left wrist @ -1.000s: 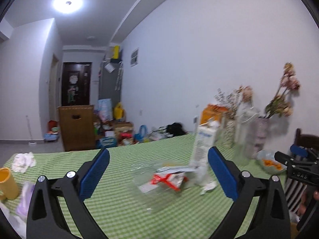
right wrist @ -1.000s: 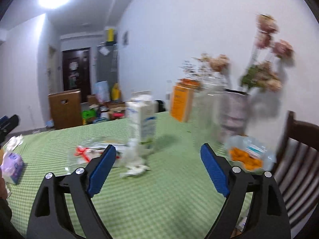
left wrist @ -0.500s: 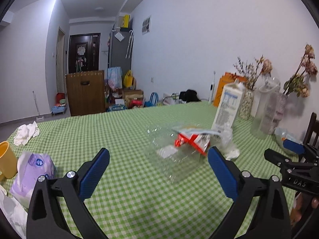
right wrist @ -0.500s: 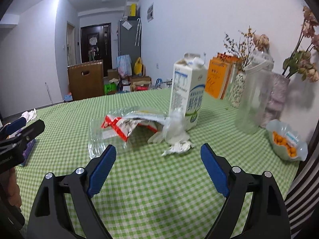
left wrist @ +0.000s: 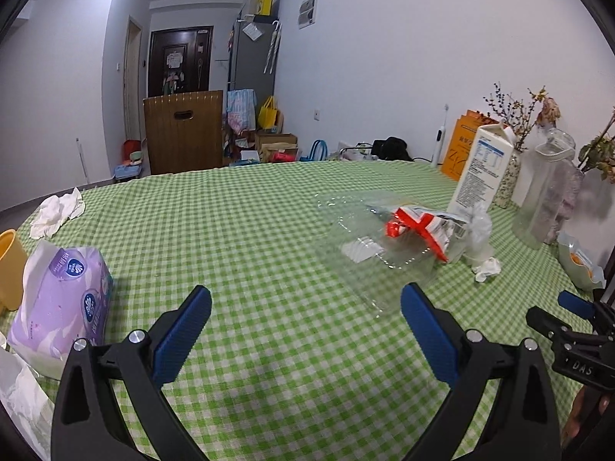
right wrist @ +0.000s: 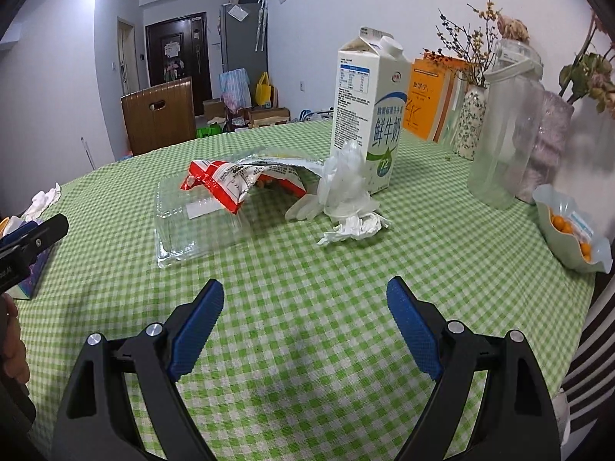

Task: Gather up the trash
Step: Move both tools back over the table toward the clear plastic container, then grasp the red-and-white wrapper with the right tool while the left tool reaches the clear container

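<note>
Collecting trash, approach stage. Both grippers hang over the near part of the bench [right wrist: 307, 345], which wears a green checked cloth. The left gripper [left wrist: 305, 317] has its blue pads wide apart with nothing between them; the right gripper [right wrist: 305, 313] likewise stands apart and empty.

The trash lies in a cluster at mid-bench, beyond both grippers. A clear tray [right wrist: 192, 223] sits at the left of the cluster, with a red wrapper [right wrist: 230, 180] draped over its far right corner. Right of these lies a crumpled plastic glove [right wrist: 342, 188], touching the foot of the upright milk carton [right wrist: 369, 115]. A paper wad [right wrist: 357, 228] rests just on the near side of the glove. More paper [left wrist: 57, 211] lies at the far left edge; whether the carton is empty, and so trash, cannot be told.

To do the step well, take the light loose pieces first: bring the right gripper low over the paper wad, straddle it, and close near the cloth without pinching the fabric. Keep clear of the carton and the tall clear jug [right wrist: 507, 123] at the right, either of which could tip. The tray is wide and flimsy, so it is probably best gripped by one rim.
</note>
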Motion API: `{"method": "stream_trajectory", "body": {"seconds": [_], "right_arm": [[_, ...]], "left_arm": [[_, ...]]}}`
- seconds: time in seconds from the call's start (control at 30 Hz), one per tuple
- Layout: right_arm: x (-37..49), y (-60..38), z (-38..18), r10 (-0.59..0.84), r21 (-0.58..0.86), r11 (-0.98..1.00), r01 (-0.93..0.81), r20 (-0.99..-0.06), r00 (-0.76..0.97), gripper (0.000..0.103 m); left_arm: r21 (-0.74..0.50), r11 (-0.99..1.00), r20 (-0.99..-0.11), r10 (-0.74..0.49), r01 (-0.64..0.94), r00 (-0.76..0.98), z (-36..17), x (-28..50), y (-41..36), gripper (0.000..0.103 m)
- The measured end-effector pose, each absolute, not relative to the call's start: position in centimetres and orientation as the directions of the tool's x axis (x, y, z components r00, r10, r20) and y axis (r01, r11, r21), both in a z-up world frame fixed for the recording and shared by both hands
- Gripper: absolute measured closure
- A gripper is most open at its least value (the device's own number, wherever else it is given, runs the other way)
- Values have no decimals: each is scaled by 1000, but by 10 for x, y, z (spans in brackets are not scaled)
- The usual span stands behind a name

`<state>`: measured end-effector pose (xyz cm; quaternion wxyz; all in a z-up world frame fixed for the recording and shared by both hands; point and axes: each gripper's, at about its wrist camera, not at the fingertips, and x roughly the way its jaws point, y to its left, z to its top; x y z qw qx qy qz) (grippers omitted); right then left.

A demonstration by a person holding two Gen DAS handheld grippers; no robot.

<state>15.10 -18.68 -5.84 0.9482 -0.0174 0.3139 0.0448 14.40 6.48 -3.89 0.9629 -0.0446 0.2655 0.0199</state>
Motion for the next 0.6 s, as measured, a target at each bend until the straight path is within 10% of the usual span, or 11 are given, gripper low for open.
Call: {"method": "stream_trajectory", "body": {"seconds": [0.6], "right_arm": [[197, -168, -60, 129, -17, 983, -181, -637, 760, 20]], "left_arm": [[-68, 992, -597, 46, -108, 801, -56, 175, 96, 7]]}}
